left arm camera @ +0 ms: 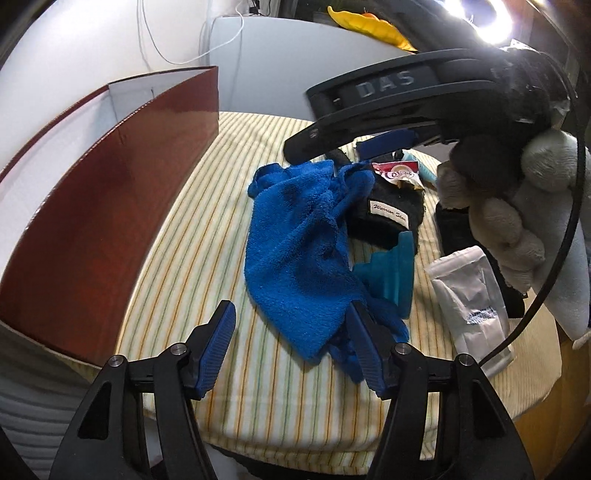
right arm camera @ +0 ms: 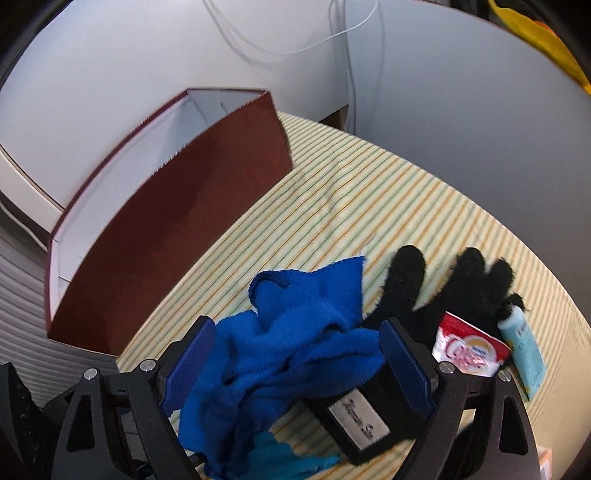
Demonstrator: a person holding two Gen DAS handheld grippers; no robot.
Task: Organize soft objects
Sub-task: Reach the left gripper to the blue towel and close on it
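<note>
Pale wall (right arm camera: pixel 147 55) with dangling white cables (left arm camera: pixel 155 40), bright lamp (left arm camera: pixel 484 18) upper right

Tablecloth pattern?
Cream tablecloth with thin orange and green stripes; clearest in left wrist view.

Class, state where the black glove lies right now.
The black glove lies on the striped cloth, right of the blue towel, touching the red snack packet.
</note>
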